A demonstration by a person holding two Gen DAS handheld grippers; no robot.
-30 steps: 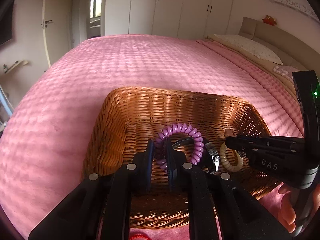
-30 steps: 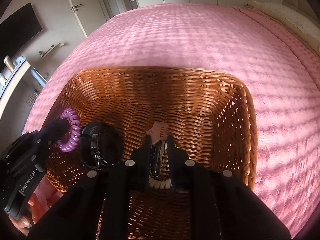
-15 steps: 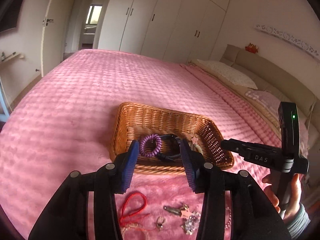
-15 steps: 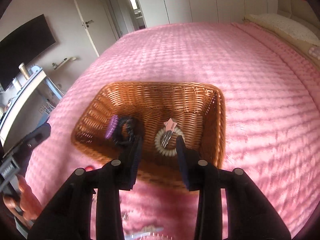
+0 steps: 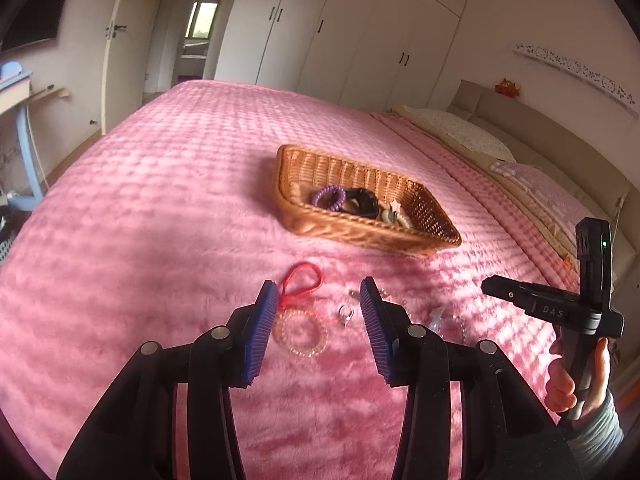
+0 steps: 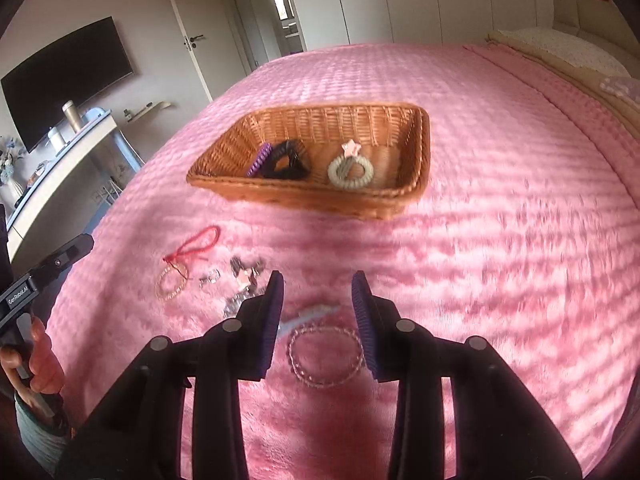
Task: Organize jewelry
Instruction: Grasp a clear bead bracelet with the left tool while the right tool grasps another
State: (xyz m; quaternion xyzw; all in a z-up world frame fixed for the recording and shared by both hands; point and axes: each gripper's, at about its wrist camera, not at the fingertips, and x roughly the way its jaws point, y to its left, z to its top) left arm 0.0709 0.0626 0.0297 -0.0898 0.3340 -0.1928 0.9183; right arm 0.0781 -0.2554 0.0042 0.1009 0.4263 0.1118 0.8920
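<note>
A wicker basket (image 5: pixel 340 226) (image 6: pixel 304 196) sits on the pink bedspread. In it lie a purple coil tie (image 5: pixel 328 197) (image 6: pixel 258 160), a black watch (image 5: pixel 362 200) (image 6: pixel 286 160), a cream coil tie (image 6: pixel 351 172) and a pink star clip (image 6: pixel 351 147). Loose jewelry lies in front of it: a red cord (image 5: pixel 302 282) (image 6: pixel 196 246), a pink bead bracelet (image 5: pixel 300 334) (image 6: pixel 172 283), small clasps (image 5: pixel 346 314) (image 6: pixel 244 272) and a clear bead bracelet (image 6: pixel 326 354). My left gripper (image 5: pixel 318 296) is open above the pink bracelet. My right gripper (image 6: pixel 318 284) is open above the clear bracelet.
A headboard and pillows (image 5: pixel 472 136) lie at the right of the bed. White wardrobes (image 5: pixel 340 28) line the far wall. A desk (image 6: pixel 52 160) and wall TV (image 6: pixel 68 80) stand left of the bed. A blue hair clip (image 6: pixel 310 314) lies by the clear bracelet.
Both grippers let go of their items in the basket, opened and pulled back toward the near side of the bed, over the loose jewelry.
</note>
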